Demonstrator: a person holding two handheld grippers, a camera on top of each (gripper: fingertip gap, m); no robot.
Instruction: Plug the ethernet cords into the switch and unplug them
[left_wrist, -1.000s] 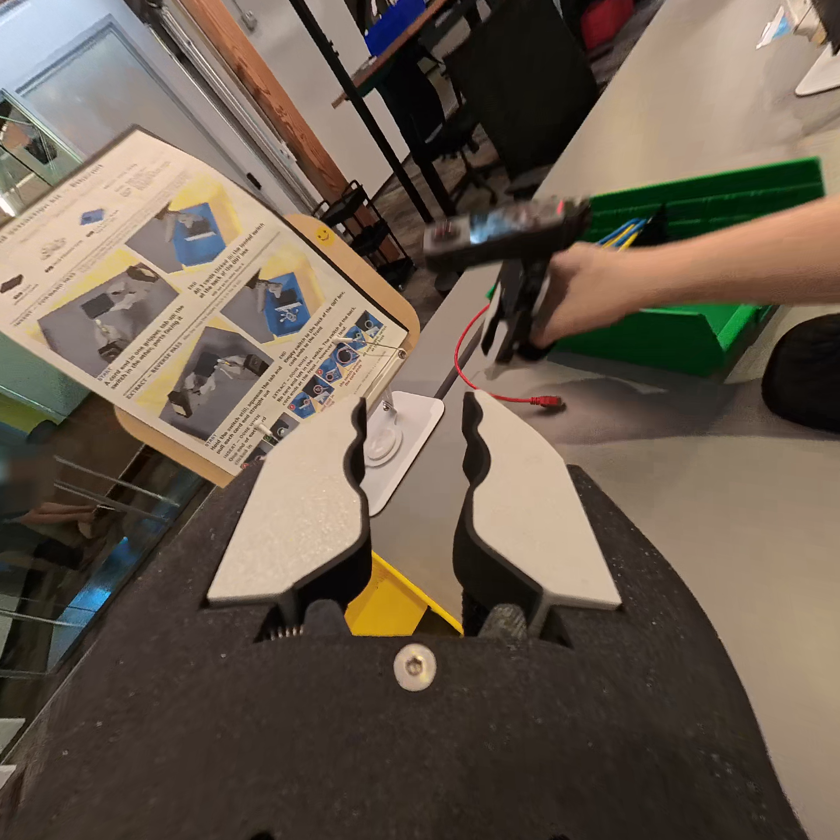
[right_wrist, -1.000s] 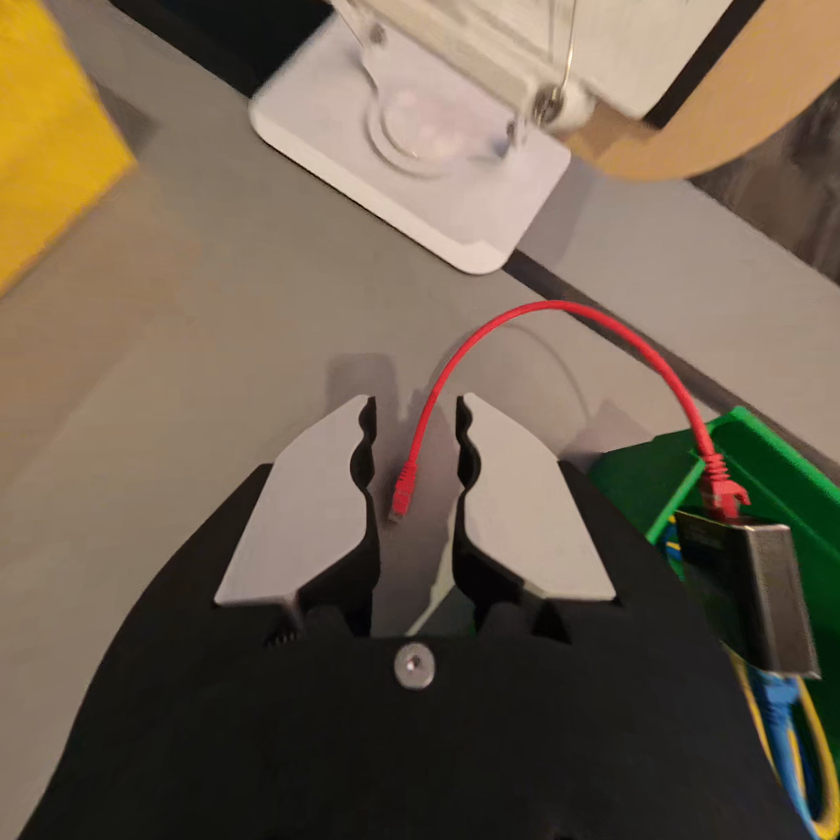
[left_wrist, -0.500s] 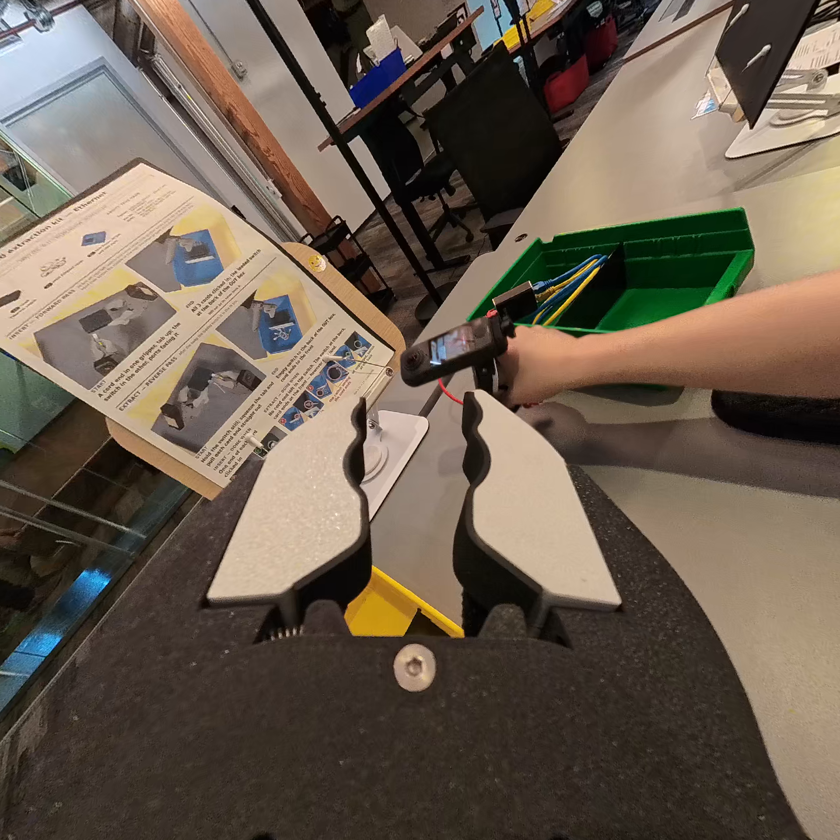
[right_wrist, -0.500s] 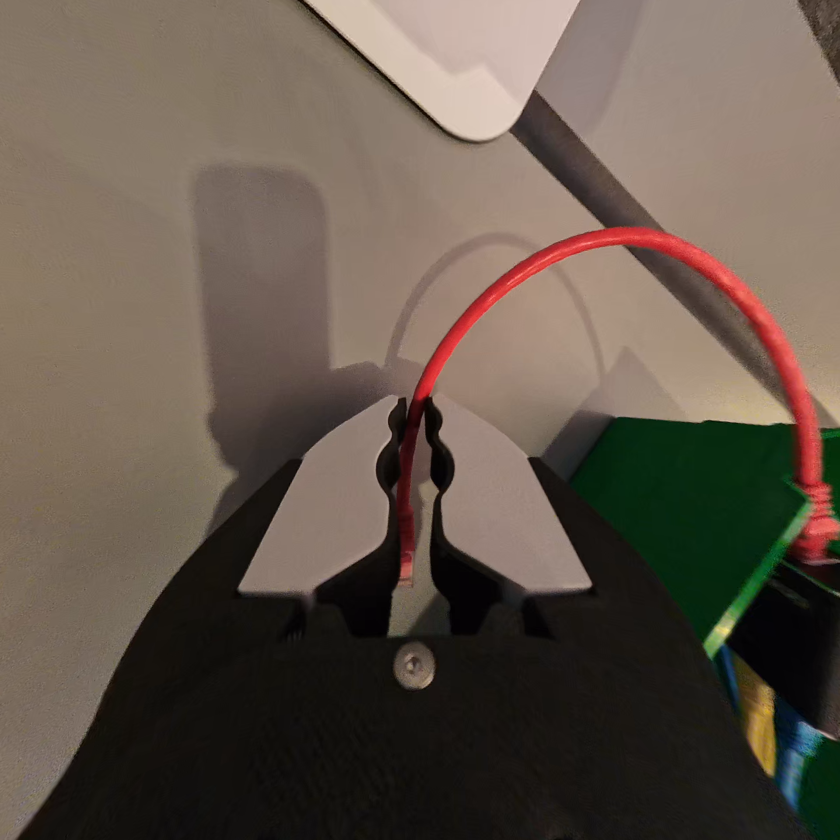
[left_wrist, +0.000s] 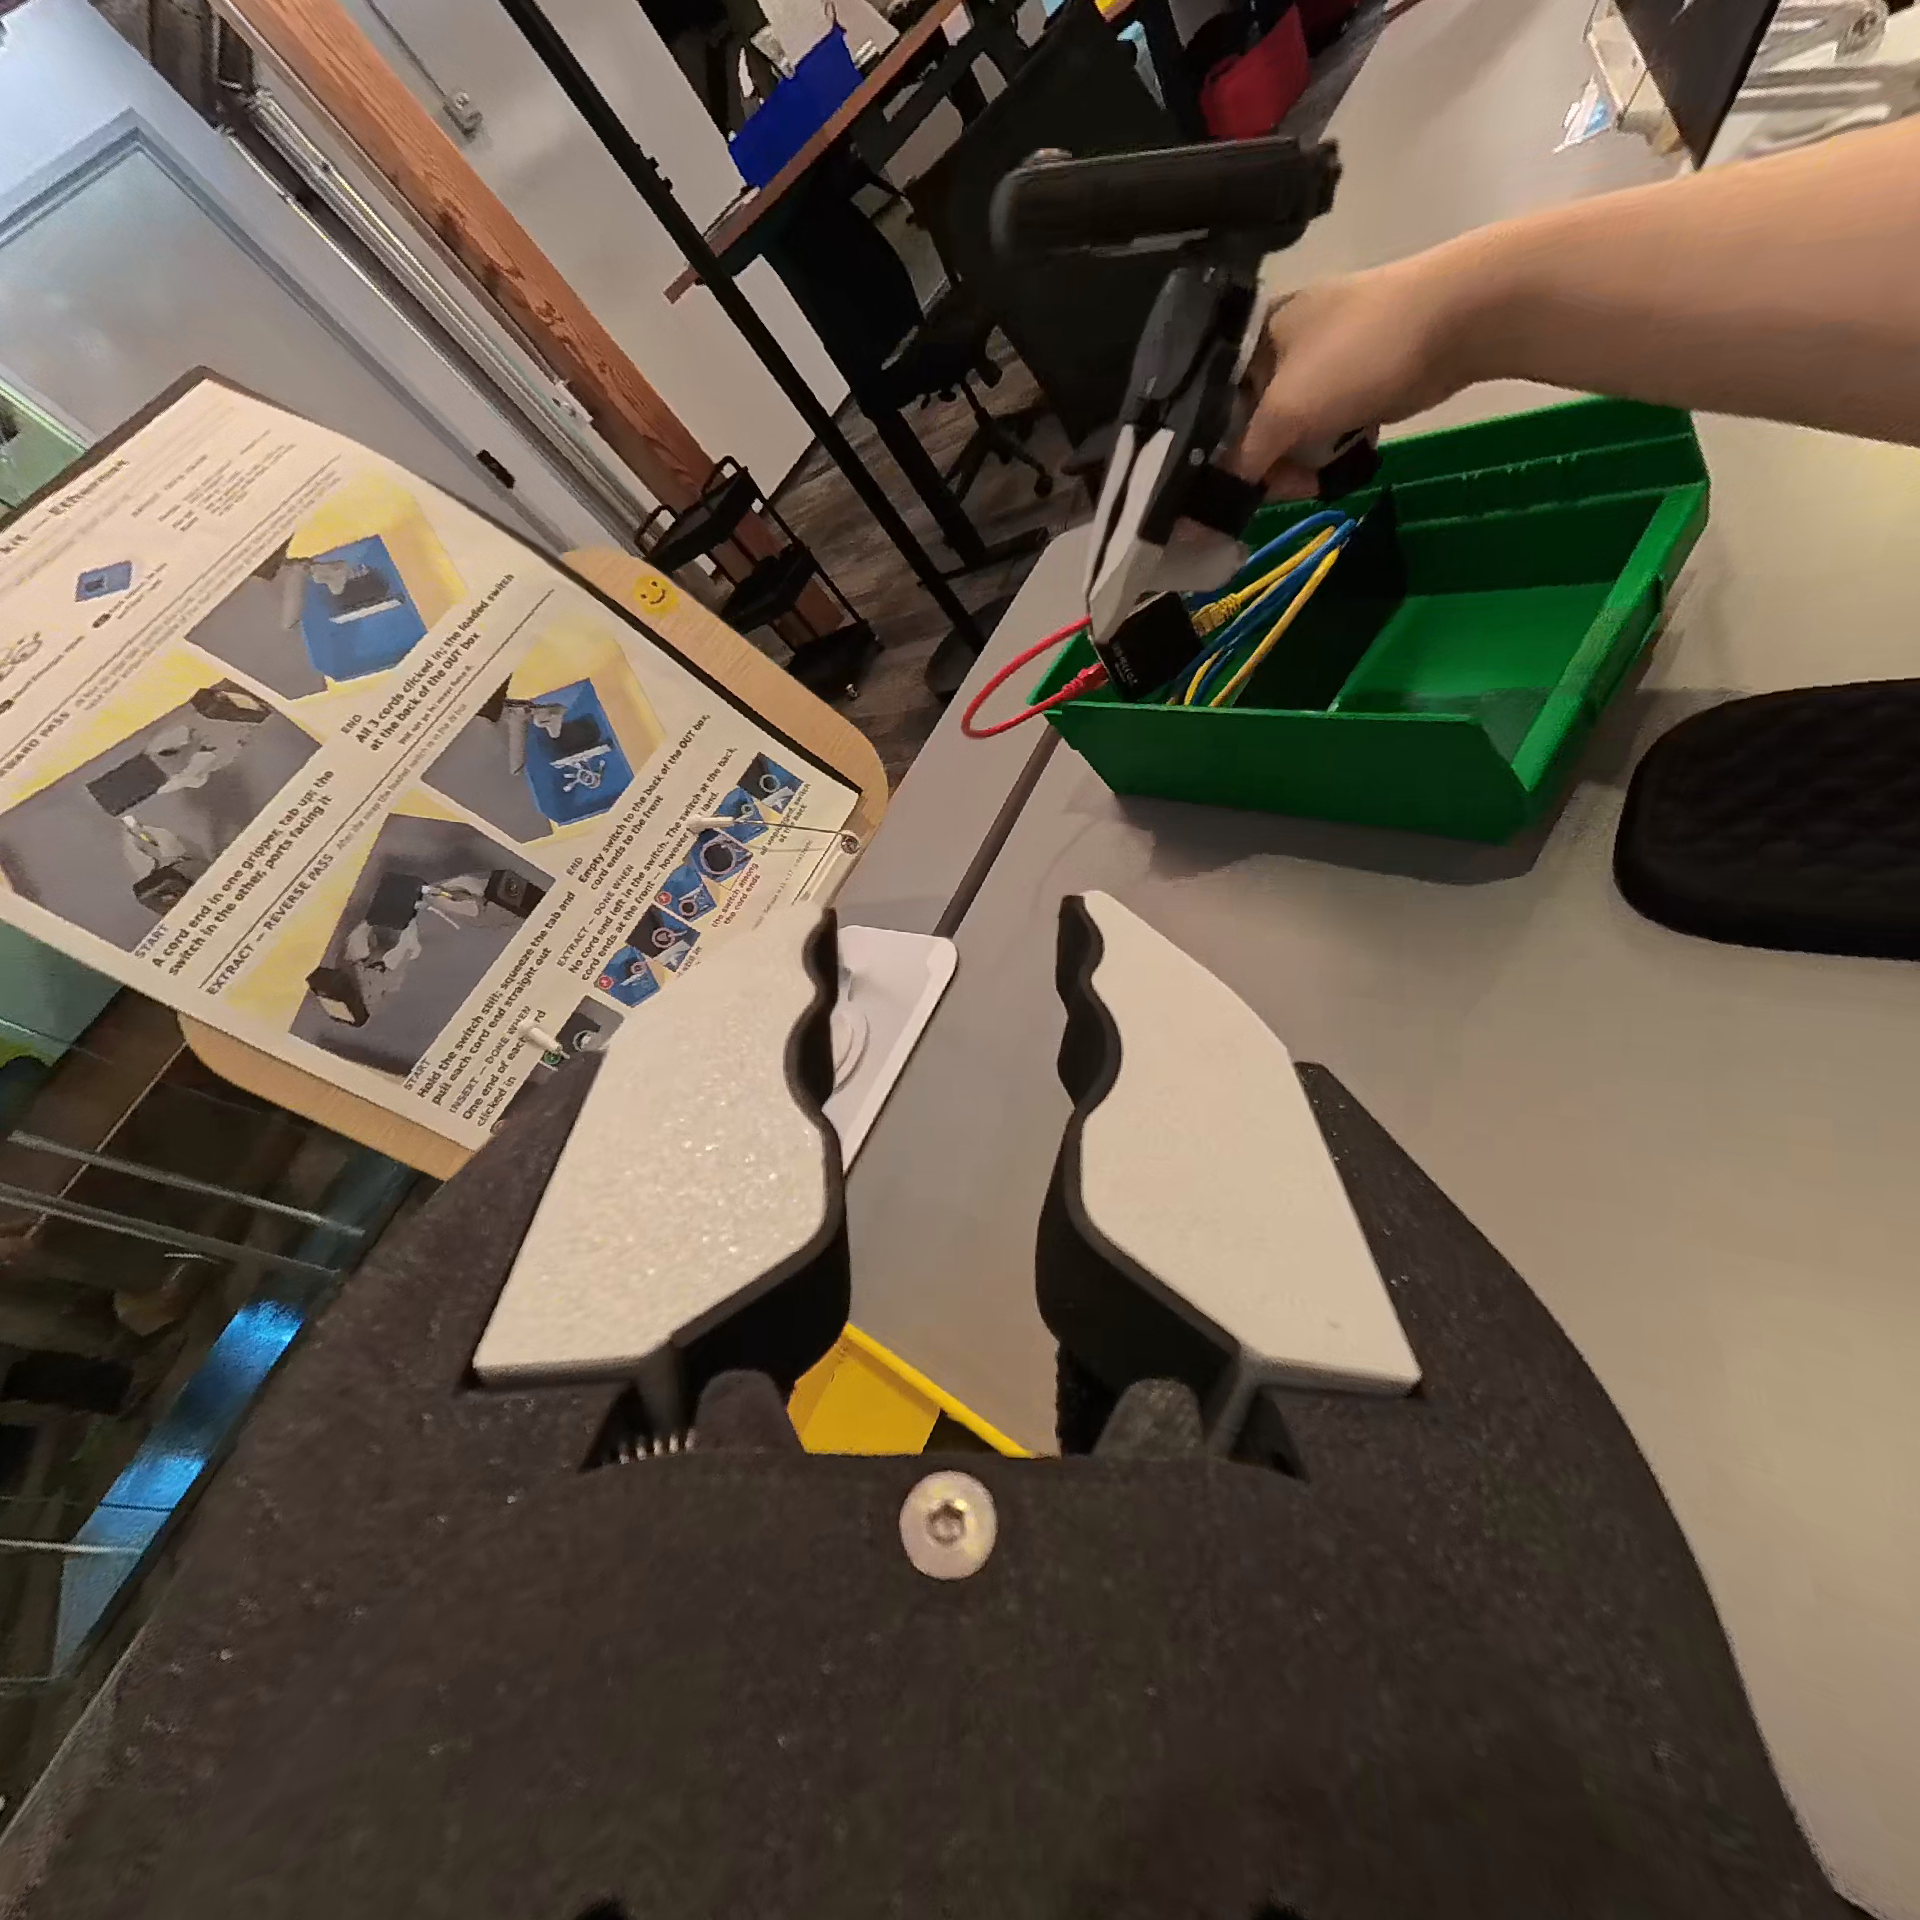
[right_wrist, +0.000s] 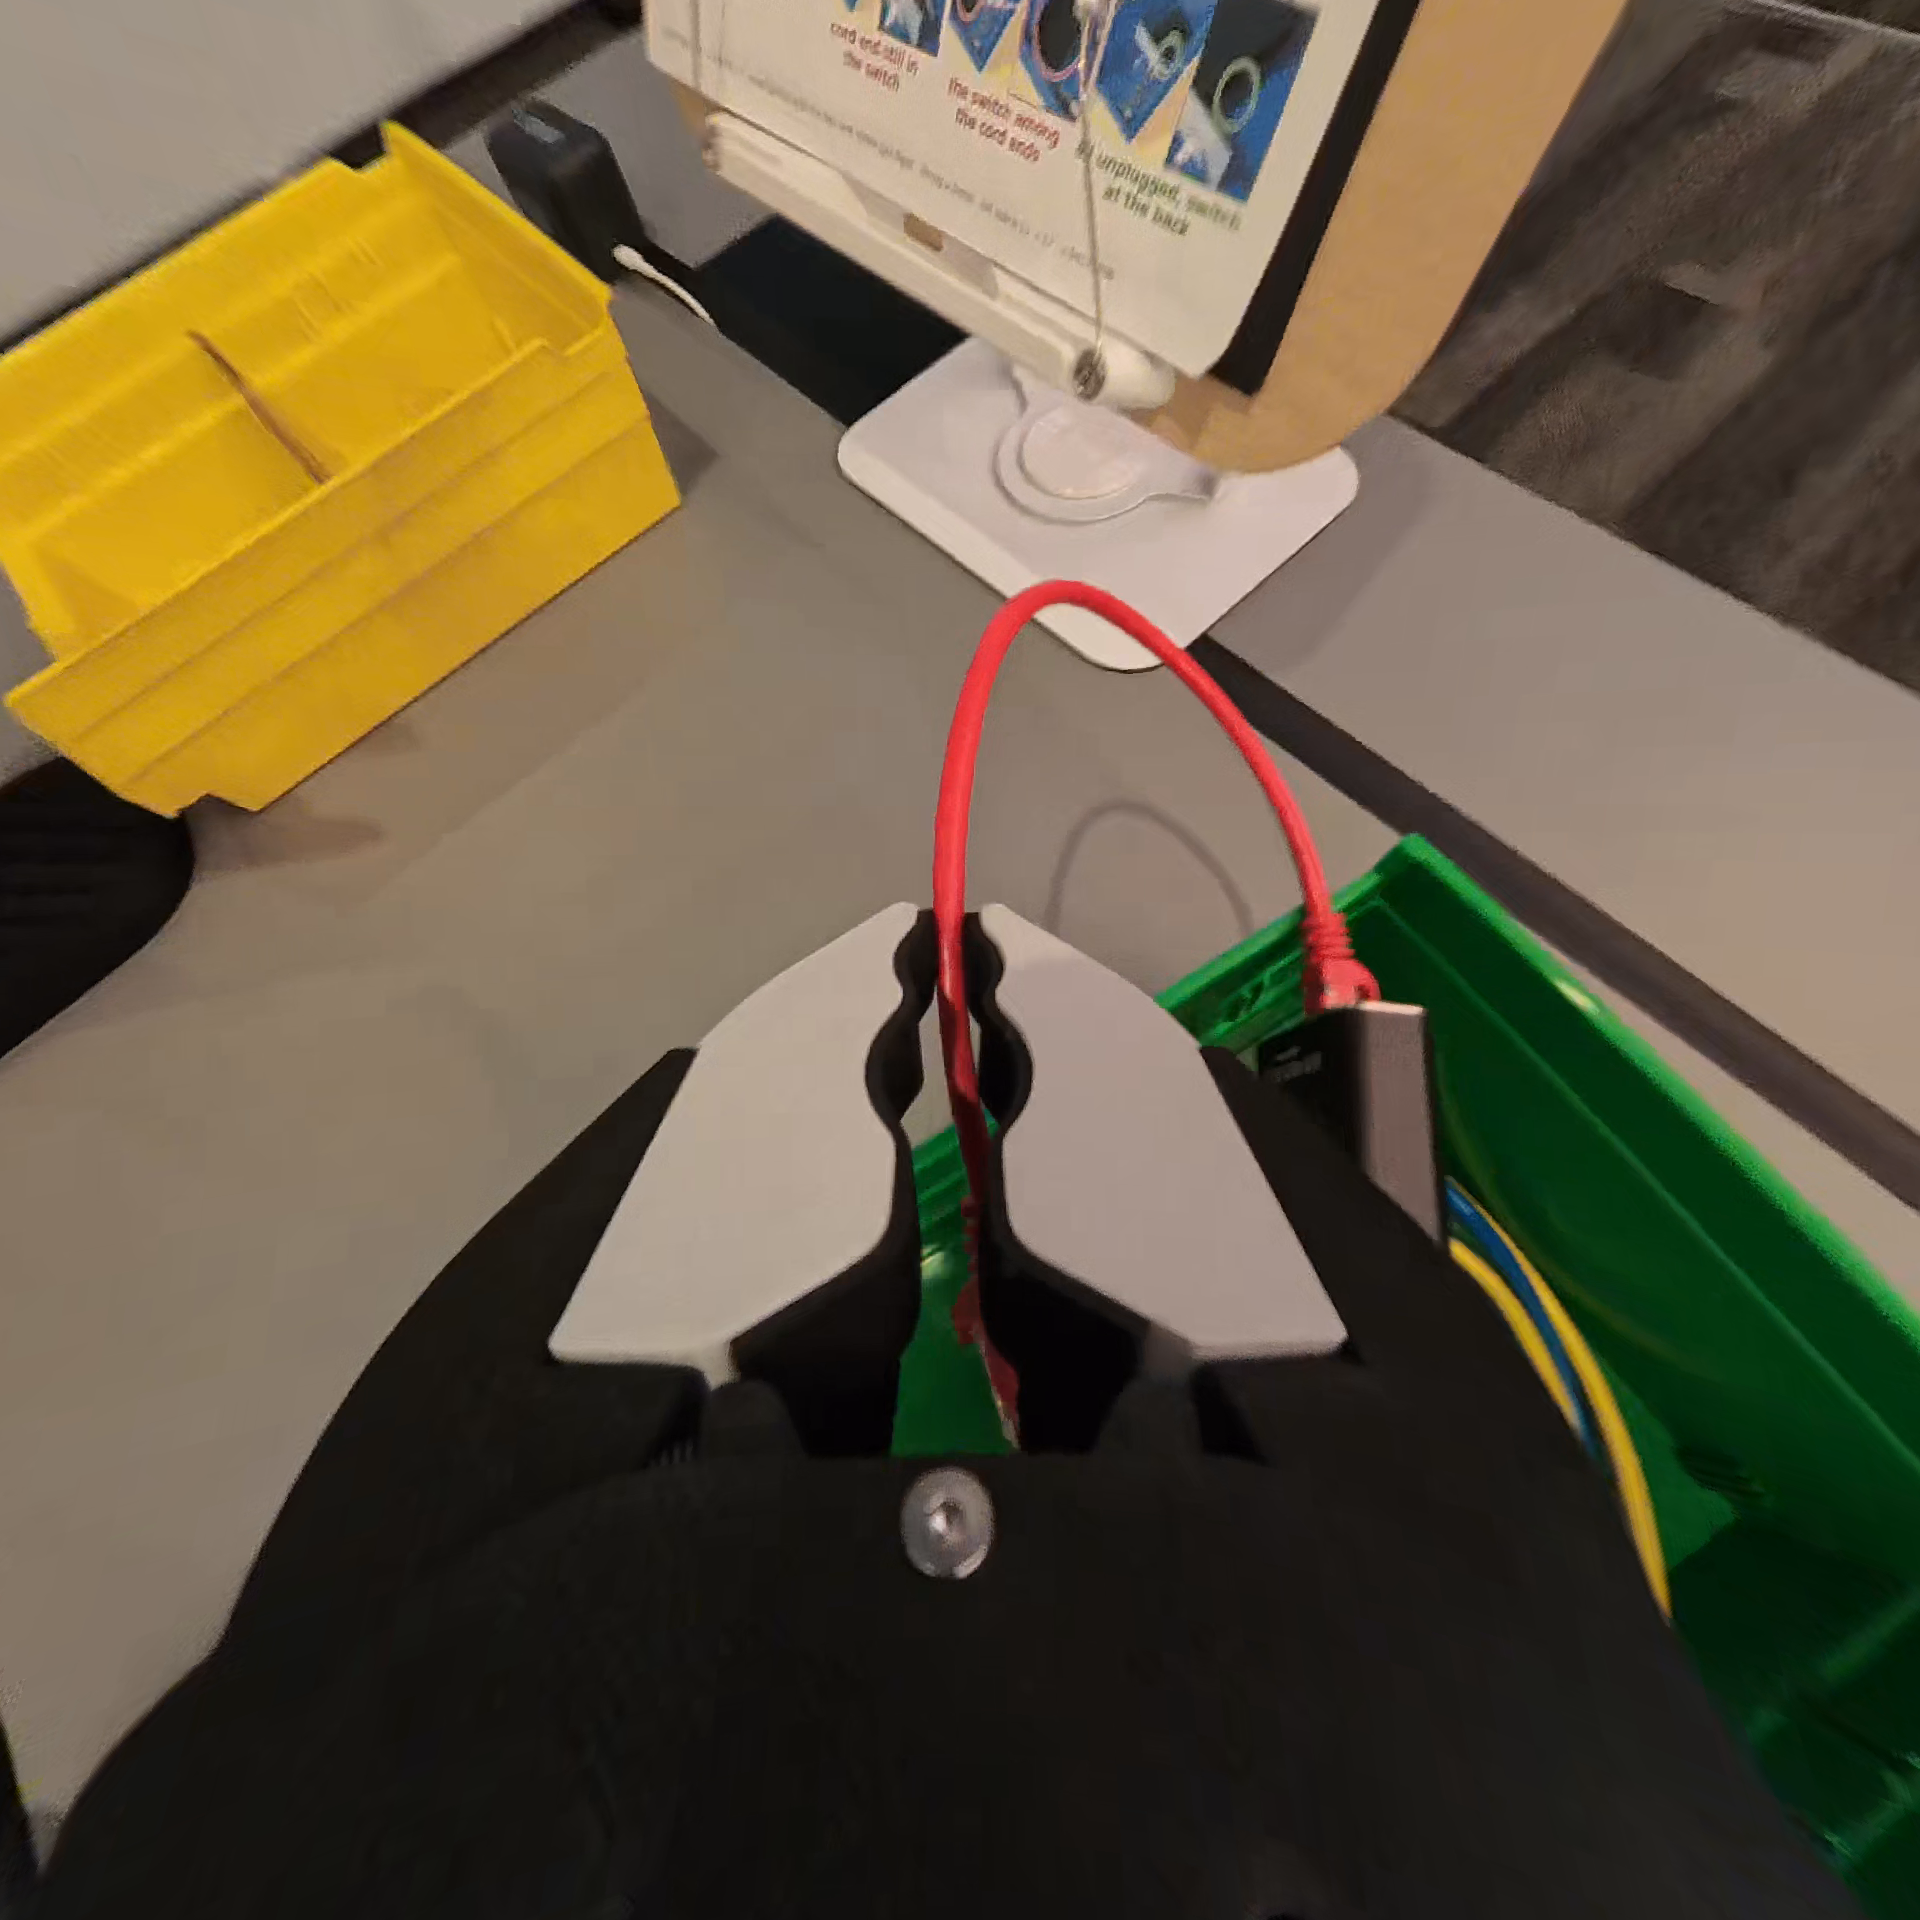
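**A:** Where's the red cord (right_wrist: 1127, 665) right now?

**B:** The right gripper (right_wrist: 951, 925) has its jaws closed on the cord's free end, the plug tucked back between the fingers (right_wrist: 1132, 1164). From there the cord arches up and over to its other plug, which sits in the switch (right_wrist: 1387, 1101), a small dark box at the near corner of the green bin (right_wrist: 1683, 1299). Blue and yellow cords (right_wrist: 1548, 1340) lie in the same compartment beside it.

**A:** And the left gripper (left_wrist: 940, 935)?

**B:** Jaws open, holding nothing, hovering over the grey bench (left_wrist: 1455, 1143) well apart from the bin (the instruction board (left_wrist: 343, 748) on its stand is just beyond it).

**A:** How do you reckon the cord will handle?

**B:** Light and springy, I'd judge; that arch holds its own shape, so it will push back a bit and want to twist in the grip. The jacket looks smooth, so a hold on bare cord could slide. Better to grip at the plug's boot, where it's stiffer and ribbed.

**A:** And the switch?

**B:** Small and probably light enough to be dragged along by a pull on the cord. It looks rigid, so the free gripper could take it across its flat sides while the latch tab (likely the fragile part) is squeezed.
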